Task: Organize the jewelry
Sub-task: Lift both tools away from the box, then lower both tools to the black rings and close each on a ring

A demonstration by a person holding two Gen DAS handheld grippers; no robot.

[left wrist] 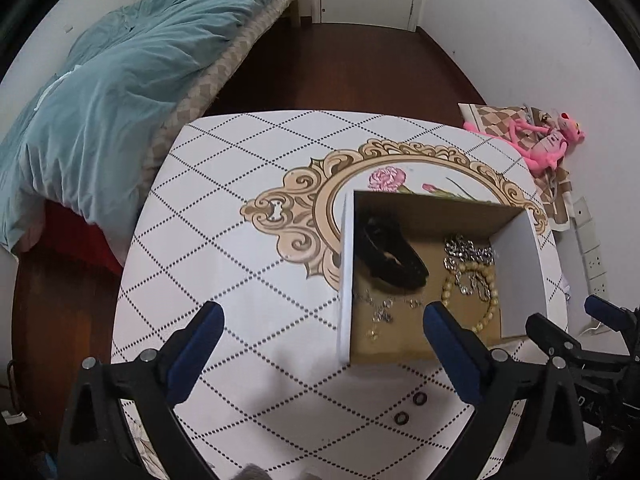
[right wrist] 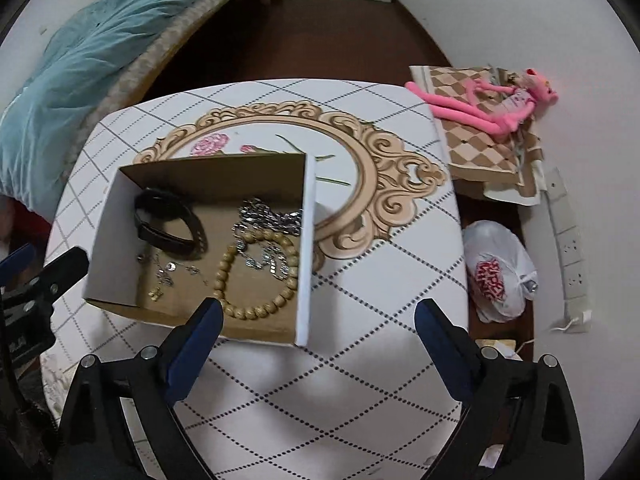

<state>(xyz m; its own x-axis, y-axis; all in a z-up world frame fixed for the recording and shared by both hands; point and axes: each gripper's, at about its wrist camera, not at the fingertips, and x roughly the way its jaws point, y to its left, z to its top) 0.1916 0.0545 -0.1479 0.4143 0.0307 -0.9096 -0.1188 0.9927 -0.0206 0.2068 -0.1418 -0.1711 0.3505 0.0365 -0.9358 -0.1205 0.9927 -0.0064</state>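
An open cardboard box [left wrist: 346, 280] [right wrist: 306, 248] stands on the patterned table [left wrist: 240, 264] [right wrist: 380, 280]. Inside lie a black bracelet [left wrist: 390, 254] [right wrist: 168, 224], a wooden bead bracelet [left wrist: 490, 304] [right wrist: 256, 312], a silver chain [left wrist: 466, 250] [right wrist: 266, 216] and a thin silver necklace [left wrist: 380, 312] [right wrist: 168, 274]. Two small dark rings [left wrist: 410, 408] lie on the table in front of the box. My left gripper [left wrist: 324, 328] is open and empty, just before the box's near left corner. My right gripper [right wrist: 318, 320] is open and empty at the box's near right corner.
A bed with a teal duvet [left wrist: 112, 92] [right wrist: 92, 52] stands left of the table. A pink plush toy [left wrist: 548, 140] [right wrist: 496, 104] lies on a checkered bag at the right wall. A white plastic bag [right wrist: 498, 272] and a power strip [right wrist: 568, 240] lie on the floor right of the table.
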